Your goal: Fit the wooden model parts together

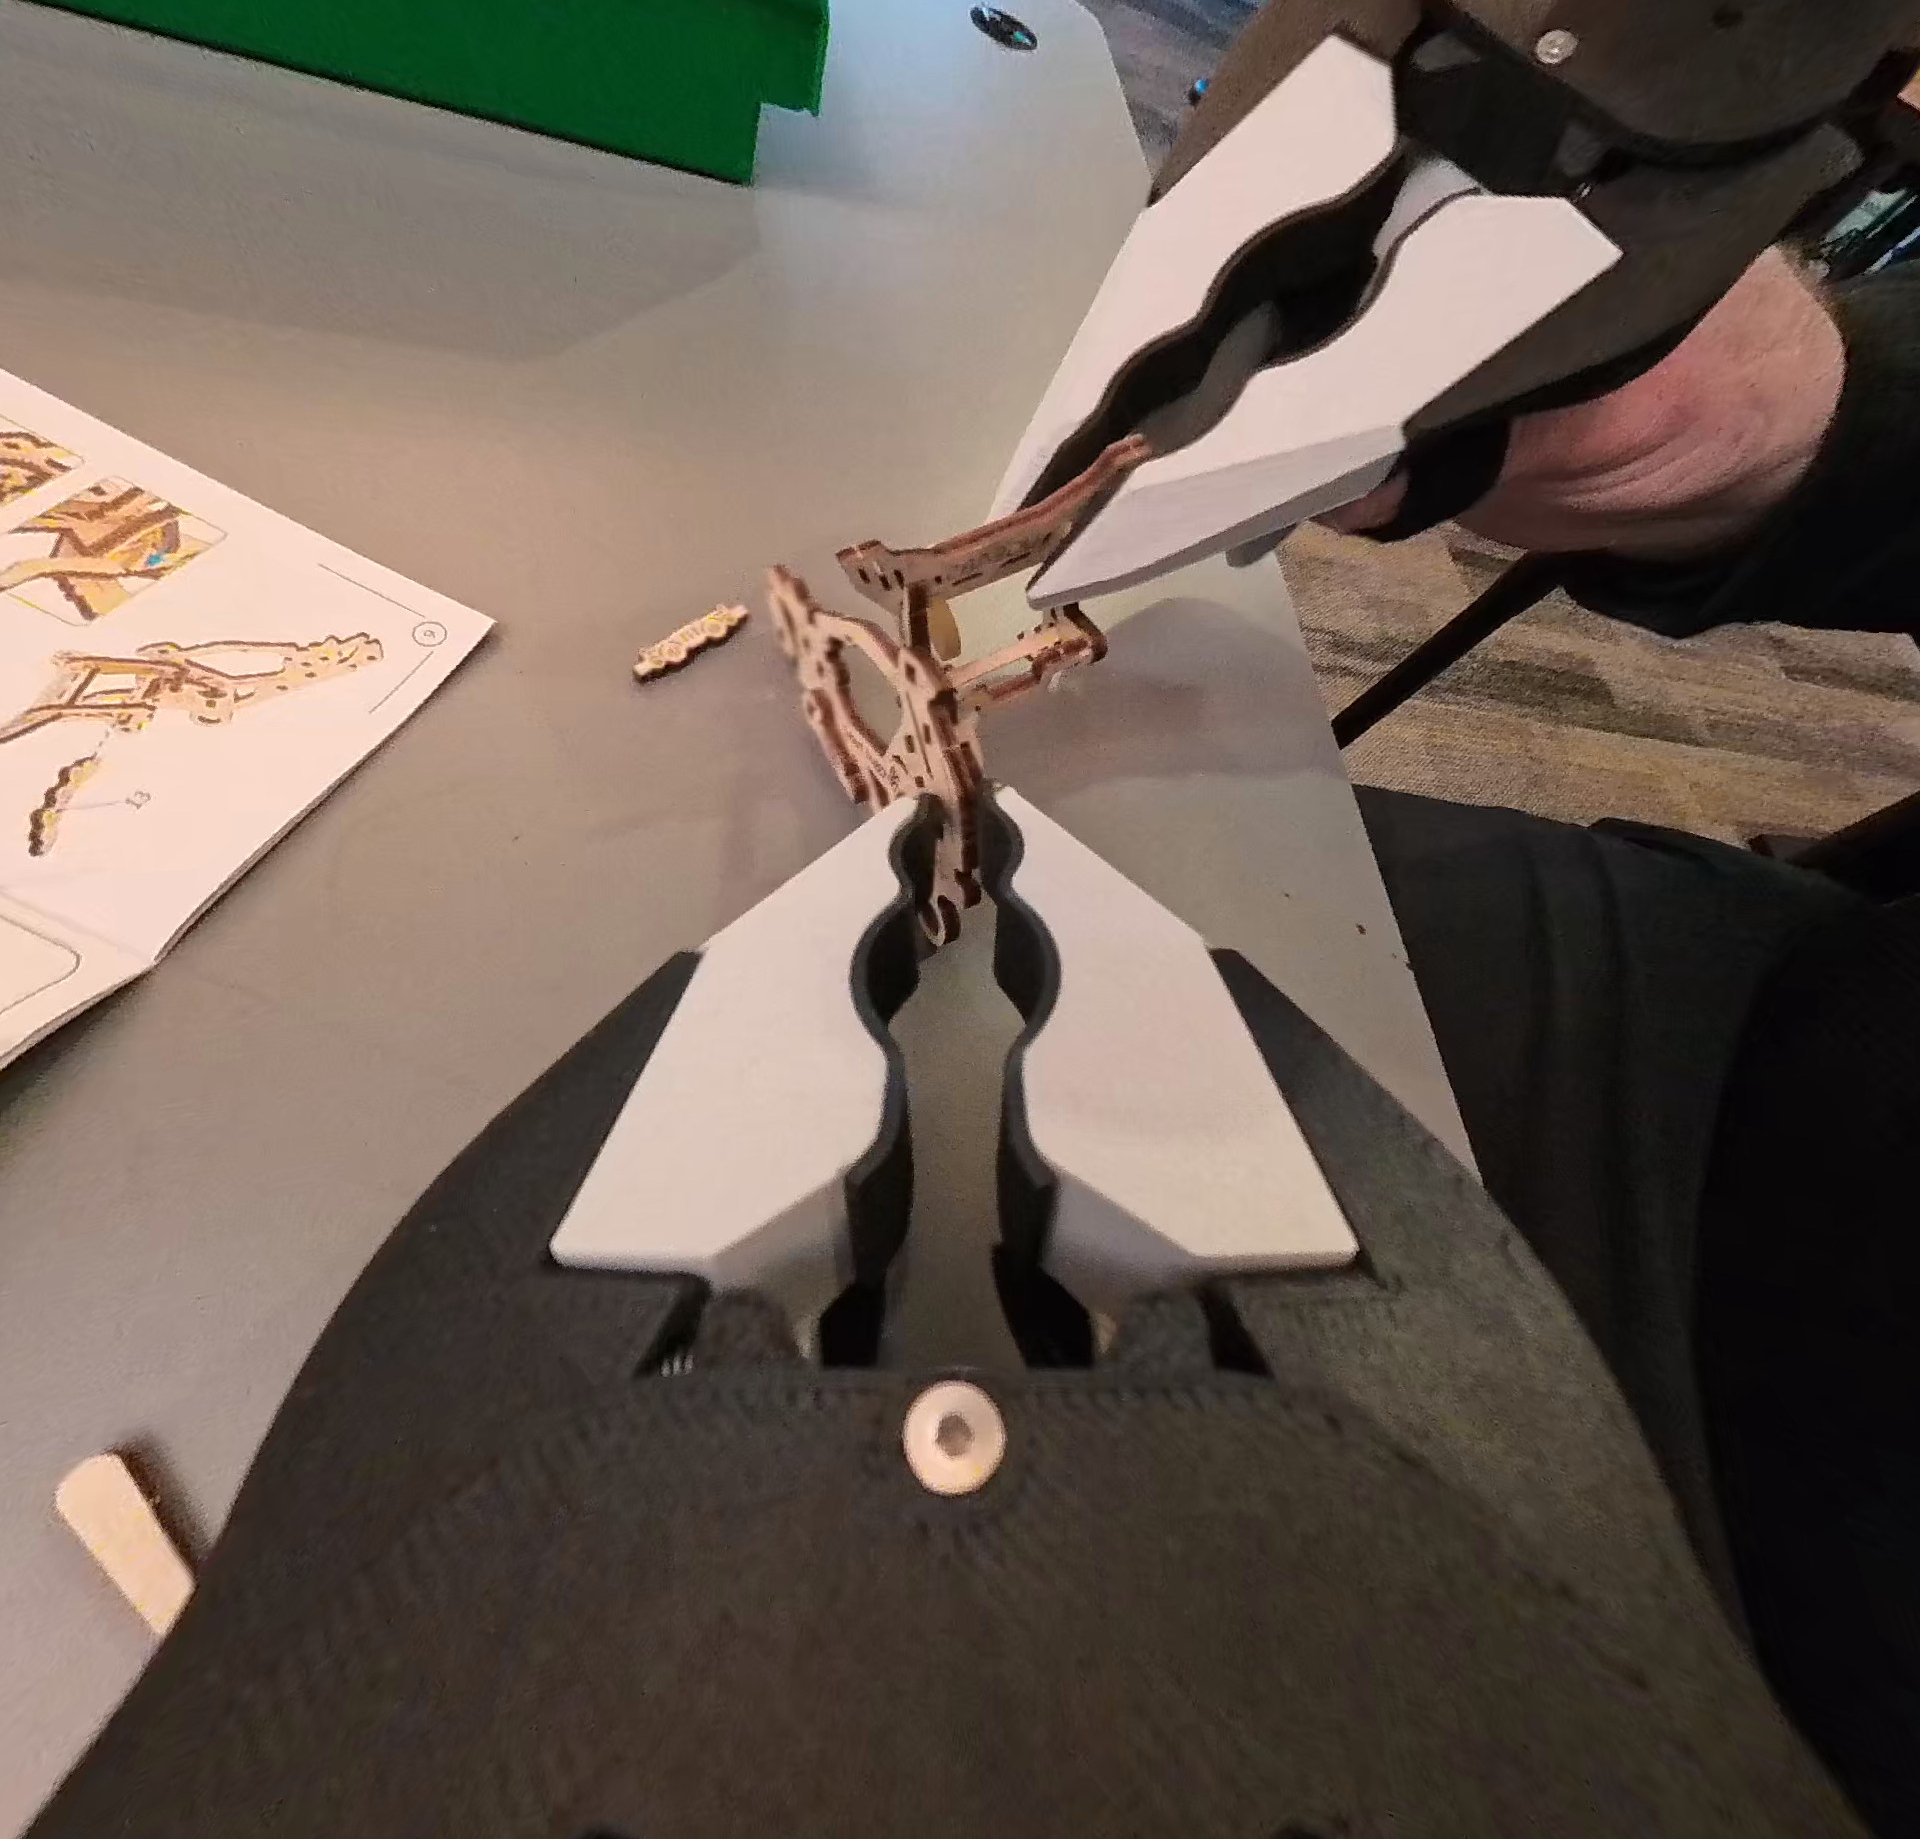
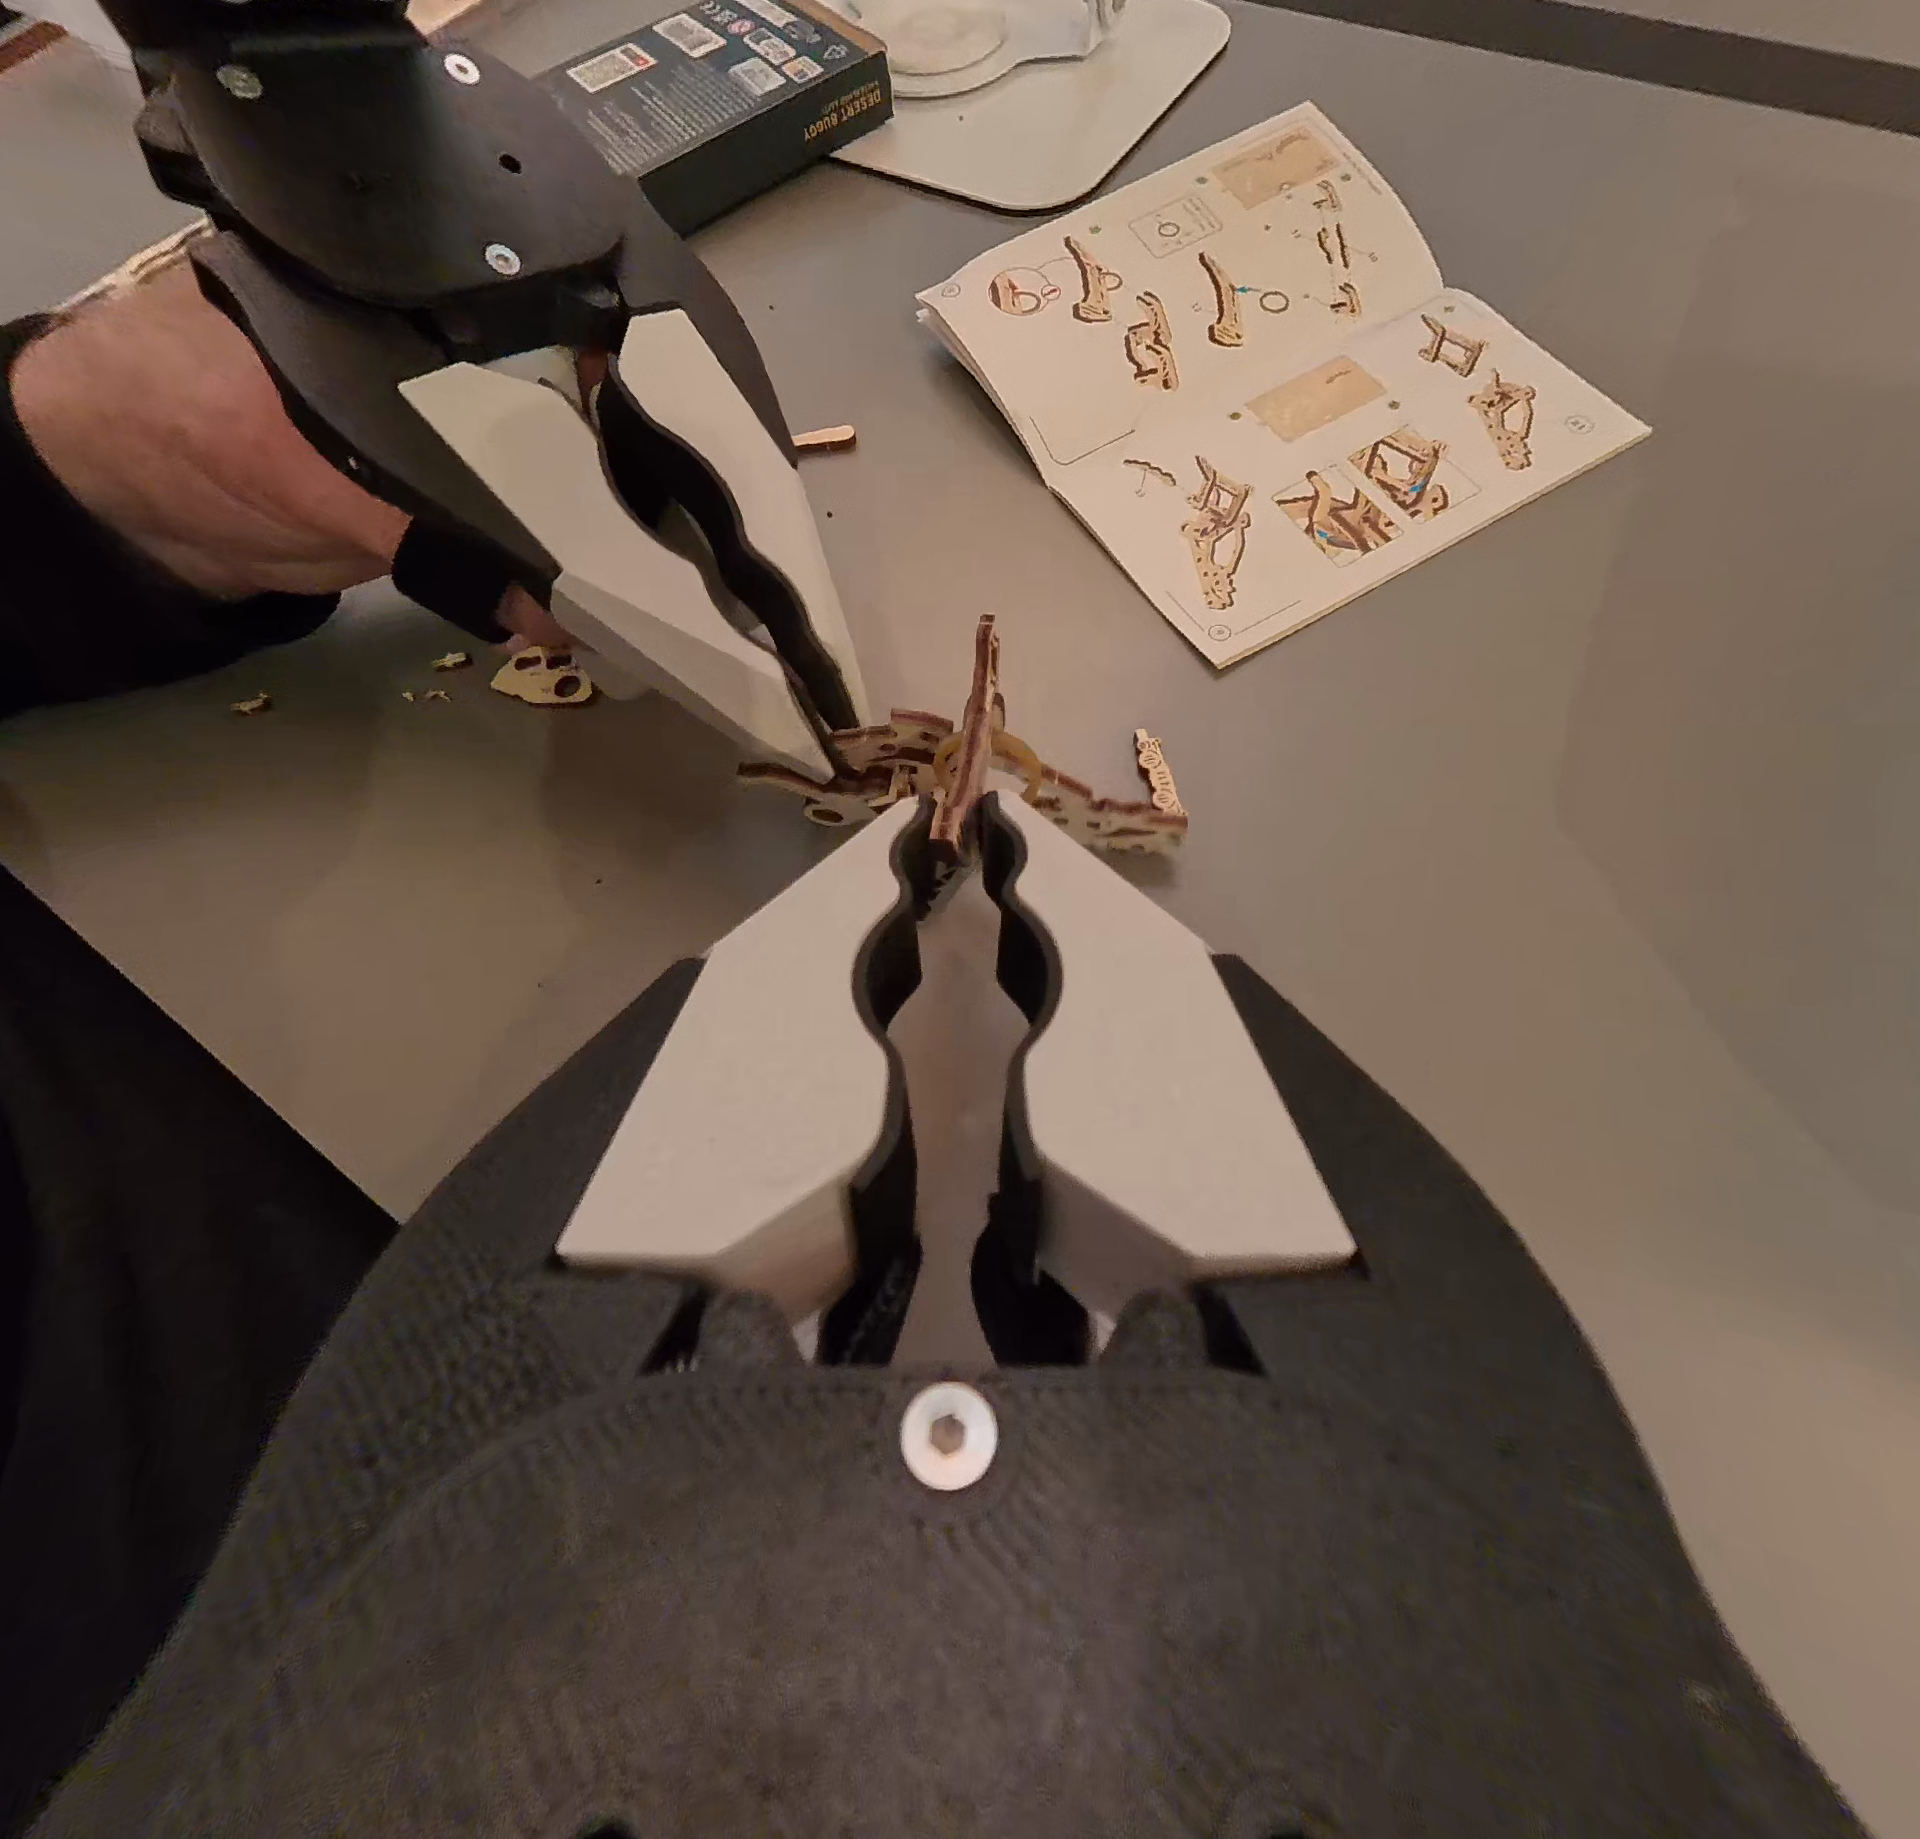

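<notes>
Left gripper (image 1: 951,813) and right gripper (image 2: 954,813) each have jaws clenched on the wooden model (image 1: 904,688) above the bench (image 1: 416,335)

Laser-cut wooden model parts (image 1: 904,709), pale with scorched brown edges, are seen above a smooth, matt grey counter (image 1: 468,355). Rough, grainy black plastic is shown on each claw body, matt white on the fingers (image 2: 748,1051). A paper instruction booklet (image 2: 1278,376) lies flat.

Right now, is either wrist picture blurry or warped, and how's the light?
Left wrist view: the wooden strip at lower left is smeared, the table edge bows from the wide lens, light is cool. Right wrist view: light is warmer, the booklet sharp, soft shadows lie on the table.
</notes>
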Demonstrator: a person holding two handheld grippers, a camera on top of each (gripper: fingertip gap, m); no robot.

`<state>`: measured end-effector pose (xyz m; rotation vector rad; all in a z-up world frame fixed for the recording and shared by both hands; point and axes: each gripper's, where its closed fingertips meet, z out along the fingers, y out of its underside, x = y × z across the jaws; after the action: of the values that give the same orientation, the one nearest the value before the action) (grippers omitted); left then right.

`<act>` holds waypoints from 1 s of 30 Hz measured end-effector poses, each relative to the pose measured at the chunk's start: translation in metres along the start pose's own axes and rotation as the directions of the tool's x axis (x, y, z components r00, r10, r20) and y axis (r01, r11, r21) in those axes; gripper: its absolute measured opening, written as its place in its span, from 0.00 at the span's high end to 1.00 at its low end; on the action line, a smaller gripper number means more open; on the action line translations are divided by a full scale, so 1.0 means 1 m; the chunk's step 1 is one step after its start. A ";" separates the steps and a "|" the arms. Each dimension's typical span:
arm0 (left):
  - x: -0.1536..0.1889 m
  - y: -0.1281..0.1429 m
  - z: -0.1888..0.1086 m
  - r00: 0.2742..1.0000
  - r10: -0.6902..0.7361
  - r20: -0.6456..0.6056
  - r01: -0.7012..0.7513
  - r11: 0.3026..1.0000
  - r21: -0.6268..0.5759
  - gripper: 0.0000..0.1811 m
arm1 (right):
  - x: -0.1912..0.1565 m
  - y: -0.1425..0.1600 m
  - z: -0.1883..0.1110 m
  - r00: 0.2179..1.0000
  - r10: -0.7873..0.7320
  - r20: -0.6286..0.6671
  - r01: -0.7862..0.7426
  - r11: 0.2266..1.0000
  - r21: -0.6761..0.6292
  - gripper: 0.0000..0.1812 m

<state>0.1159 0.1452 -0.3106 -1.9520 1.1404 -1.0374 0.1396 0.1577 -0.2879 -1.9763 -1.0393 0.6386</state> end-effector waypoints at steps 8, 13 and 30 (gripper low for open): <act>-0.001 -0.002 -0.001 0.998 -0.054 -0.041 0.054 0.998 0.012 0.98 | -0.005 -0.003 -0.003 0.983 -0.178 -0.049 0.178 0.984 -0.009 0.97; 0.000 -0.003 0.001 0.996 -0.075 -0.052 0.076 0.997 0.014 0.98 | -0.006 -0.005 -0.006 0.979 -0.195 -0.066 0.195 0.981 -0.007 0.97; -0.002 -0.005 0.004 0.995 -0.094 -0.023 0.095 0.995 0.033 0.99 | -0.009 -0.005 -0.007 0.989 -0.123 -0.078 0.126 0.992 0.028 0.97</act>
<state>0.1204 0.1500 -0.3088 -1.9893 1.0436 -1.1219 0.1378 0.1494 -0.2795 -1.8762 -1.0890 0.5053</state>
